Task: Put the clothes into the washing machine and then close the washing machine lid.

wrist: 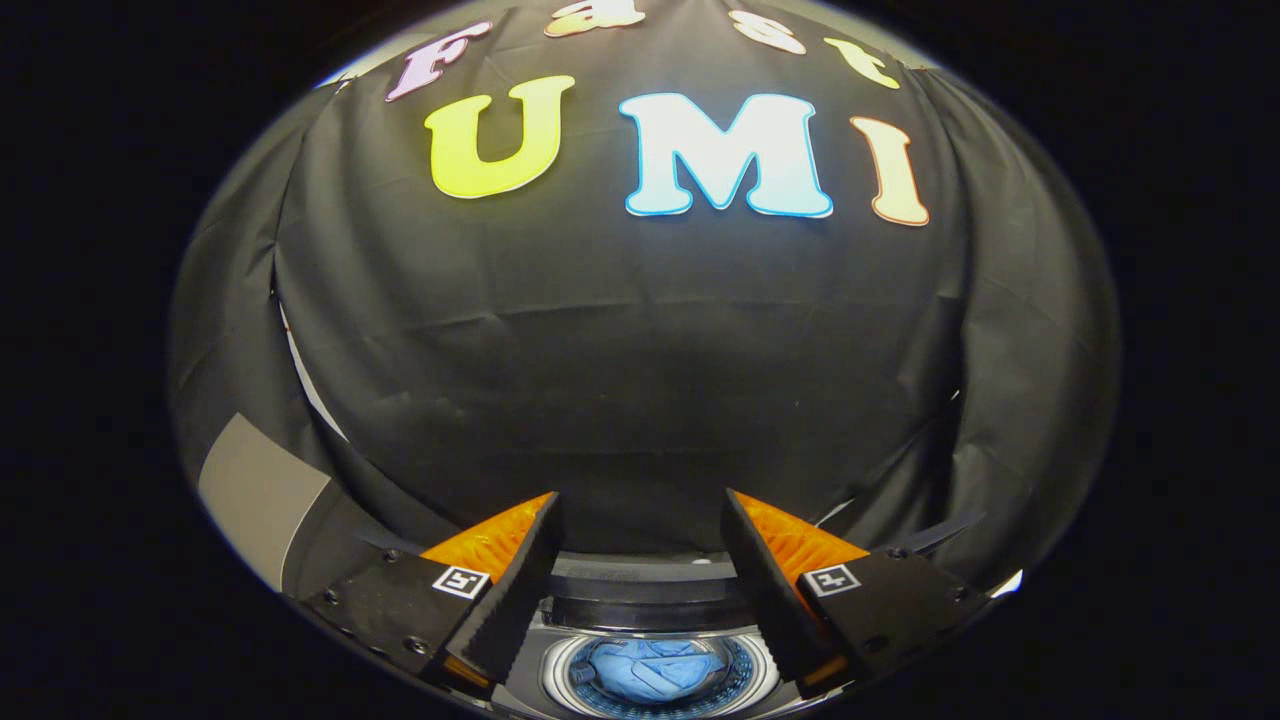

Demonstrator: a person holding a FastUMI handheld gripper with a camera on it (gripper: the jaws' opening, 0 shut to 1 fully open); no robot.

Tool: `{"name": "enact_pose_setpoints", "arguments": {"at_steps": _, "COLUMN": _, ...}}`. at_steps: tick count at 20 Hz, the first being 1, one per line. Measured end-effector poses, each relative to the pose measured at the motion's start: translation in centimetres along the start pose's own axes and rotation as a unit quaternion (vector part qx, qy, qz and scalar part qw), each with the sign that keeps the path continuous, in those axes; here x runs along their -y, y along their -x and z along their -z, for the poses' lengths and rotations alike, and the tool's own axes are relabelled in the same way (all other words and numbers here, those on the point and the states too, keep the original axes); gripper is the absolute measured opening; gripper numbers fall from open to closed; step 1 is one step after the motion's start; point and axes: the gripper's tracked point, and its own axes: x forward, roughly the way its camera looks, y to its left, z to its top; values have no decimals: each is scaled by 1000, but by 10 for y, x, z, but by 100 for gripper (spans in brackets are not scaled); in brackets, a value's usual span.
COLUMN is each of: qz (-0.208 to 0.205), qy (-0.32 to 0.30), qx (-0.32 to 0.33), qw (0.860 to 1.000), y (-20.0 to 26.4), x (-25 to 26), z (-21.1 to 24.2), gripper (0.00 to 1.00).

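Black cloth (640,380), creased and draped, covers most of the picture as the booth's back wall, with folds gathering at the left and right sides. Low at the left of the frame a pale grey panel (258,495) slants out from under the cloth.

At the bottom centre sits the washing machine (640,590), seen from above, its dark rear edge running just under the cloth. Its round drum (757,668) is open to view, ringed by a pale rim, and the blue clothes (650,668) lie crumpled inside it (the lid itself cannot be made out).

The gripper (640,515) hangs above the machine, its two fingers rising from the lower left and lower right of the frame. They stand wide apart with nothing between them, holding nothing; the drum and clothes show in the gap, below the fingertips.
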Motion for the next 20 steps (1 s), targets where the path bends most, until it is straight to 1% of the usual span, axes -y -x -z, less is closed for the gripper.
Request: {"name": "enact_pose_setpoints", "arguments": {"at_steps": 20, "qz": 4, "qy": 4, "qx": 17, "qw": 1000, "y": 43, "x": -3, "z": 29, "gripper": 98}}
